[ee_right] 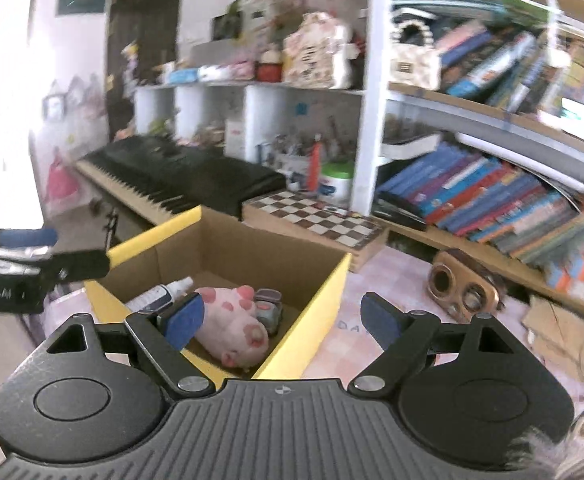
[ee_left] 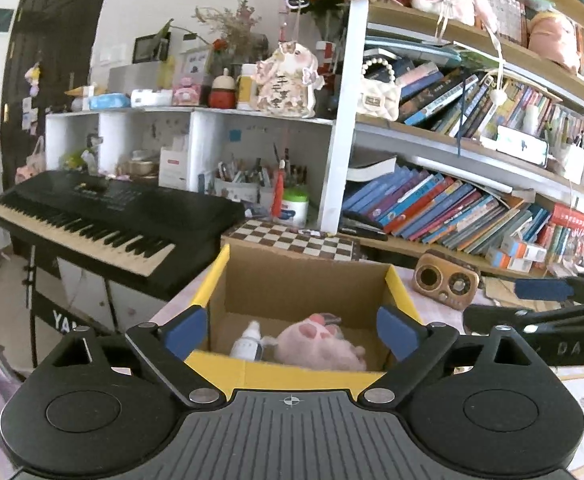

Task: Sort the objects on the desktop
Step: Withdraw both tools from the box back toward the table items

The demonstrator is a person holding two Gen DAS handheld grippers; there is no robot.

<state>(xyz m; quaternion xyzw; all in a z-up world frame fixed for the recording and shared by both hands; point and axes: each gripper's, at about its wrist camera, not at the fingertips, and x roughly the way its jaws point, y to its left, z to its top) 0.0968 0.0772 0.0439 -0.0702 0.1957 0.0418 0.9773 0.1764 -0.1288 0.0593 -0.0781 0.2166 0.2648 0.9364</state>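
Note:
An open cardboard box with yellow flaps (ee_left: 304, 280) (ee_right: 252, 256) stands on the pink checked desk. Inside lie a pink plush pig (ee_left: 320, 344) (ee_right: 236, 320), a white bottle (ee_left: 248, 344) (ee_right: 160, 294) and a small grey item (ee_right: 268, 306). My left gripper (ee_left: 292, 330) is open and empty, just above the box's near edge. My right gripper (ee_right: 282, 318) is open and empty over the box's right flap. The right gripper also shows at the right of the left wrist view (ee_left: 544, 290), open. The left gripper shows at the left of the right wrist view (ee_right: 32, 260).
A brown retro radio (ee_left: 446, 280) (ee_right: 464, 288) sits on the desk right of the box. A chessboard (ee_left: 296, 238) (ee_right: 316, 218) lies behind it. A black keyboard (ee_left: 104, 220) stands to the left. Bookshelves (ee_left: 452, 204) full of books fill the back right.

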